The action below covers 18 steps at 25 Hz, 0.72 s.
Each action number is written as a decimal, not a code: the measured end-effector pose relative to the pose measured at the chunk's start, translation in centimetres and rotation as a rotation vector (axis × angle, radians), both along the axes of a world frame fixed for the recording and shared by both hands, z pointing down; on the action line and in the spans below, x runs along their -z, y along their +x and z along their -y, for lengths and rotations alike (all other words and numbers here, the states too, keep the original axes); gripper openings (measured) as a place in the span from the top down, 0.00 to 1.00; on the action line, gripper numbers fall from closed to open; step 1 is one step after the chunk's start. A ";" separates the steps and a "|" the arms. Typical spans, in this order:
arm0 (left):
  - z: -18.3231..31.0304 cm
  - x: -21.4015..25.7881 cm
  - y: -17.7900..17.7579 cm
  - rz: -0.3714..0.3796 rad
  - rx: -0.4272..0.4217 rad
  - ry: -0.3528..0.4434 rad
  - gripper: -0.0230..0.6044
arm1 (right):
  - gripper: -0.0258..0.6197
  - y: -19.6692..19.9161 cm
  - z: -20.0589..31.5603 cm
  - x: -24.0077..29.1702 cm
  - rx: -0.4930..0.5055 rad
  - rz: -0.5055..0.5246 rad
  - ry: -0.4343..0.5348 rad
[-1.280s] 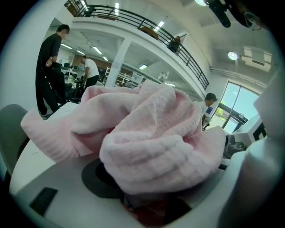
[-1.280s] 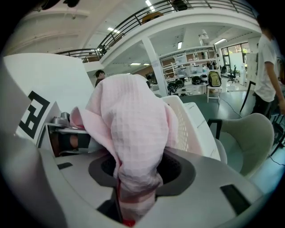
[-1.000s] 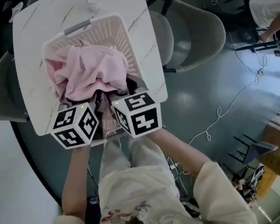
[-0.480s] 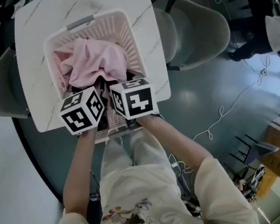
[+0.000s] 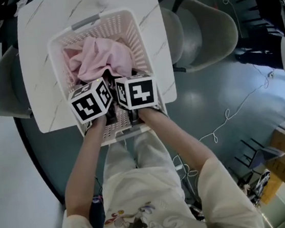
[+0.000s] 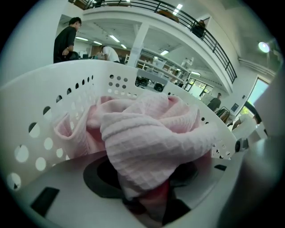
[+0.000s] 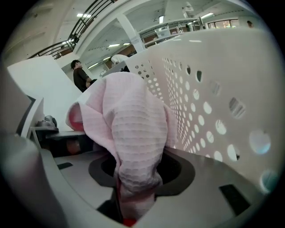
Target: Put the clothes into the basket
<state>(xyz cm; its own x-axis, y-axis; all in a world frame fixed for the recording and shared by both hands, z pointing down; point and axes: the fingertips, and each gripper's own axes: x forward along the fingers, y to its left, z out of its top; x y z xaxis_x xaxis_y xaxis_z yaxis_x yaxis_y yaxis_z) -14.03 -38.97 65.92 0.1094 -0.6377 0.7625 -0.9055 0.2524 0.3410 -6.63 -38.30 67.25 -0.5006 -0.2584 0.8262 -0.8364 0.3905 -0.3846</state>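
**Laundry goes in.** A grey chair [image 5: 1, 97] stands empty at the left as a person at a white marbled bench [image 5: 37, 72] lowers a pink garment [image 5: 100, 59] into a perforated white basket [image 5: 141, 39].

The left gripper [image 6: 149, 207] has its fingers partway closed, clamped on a thick bunch of the waffle-weave cloth. The cloth billows up in front of it and fills the middle of the basket. Just beside it, the right gripper [image 7: 127, 213] pinches a narrower fold of the same garment, its fingers closed down on the cloth. The basket's holed wall is close on that gripper's right.

Most of the garment sits below the rim, on something dark [image 5: 108, 81] underneath, and both grips are on it. A second chair [image 5: 204, 31] and a loose white cable [image 5: 225, 116] on the floor lie to the right, well apart from the work.

The trouble looks likeliest at the near end. The basket juts past the bench edge toward the person, so a hard downward push there could tip it off. Cloth is bunched deep between both pairs of fingers. It may catch as they open and get dragged back out when the grippers lift. The fold near the left wall could also flop over the rim if dropped carelessly.
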 end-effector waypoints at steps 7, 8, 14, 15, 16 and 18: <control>0.2 -1.8 -0.1 -0.028 -0.011 -0.044 0.55 | 0.67 0.0 0.1 -1.4 -0.013 -0.032 -0.040; 0.2 -2.2 -0.1 -0.035 -0.016 -0.055 0.55 | 0.67 0.0 0.1 -1.7 -0.014 -0.041 -0.048; 0.4 -4.0 -0.3 -0.054 -0.017 -0.109 0.55 | 0.67 -0.2 0.3 -3.3 0.018 -0.087 -0.091; 0.4 -4.1 -0.3 -0.058 -0.015 -0.115 0.55 | 0.67 -0.2 0.3 -3.4 0.019 -0.086 -0.094; 0.4 -4.2 -0.3 -0.062 -0.019 -0.122 0.55 | 0.67 -0.2 0.3 -3.5 0.020 -0.085 -0.098; 0.2 -4.1 -0.2 -0.059 -0.040 -0.138 0.55 | 0.66 -0.1 0.1 -3.5 0.019 -0.080 -0.110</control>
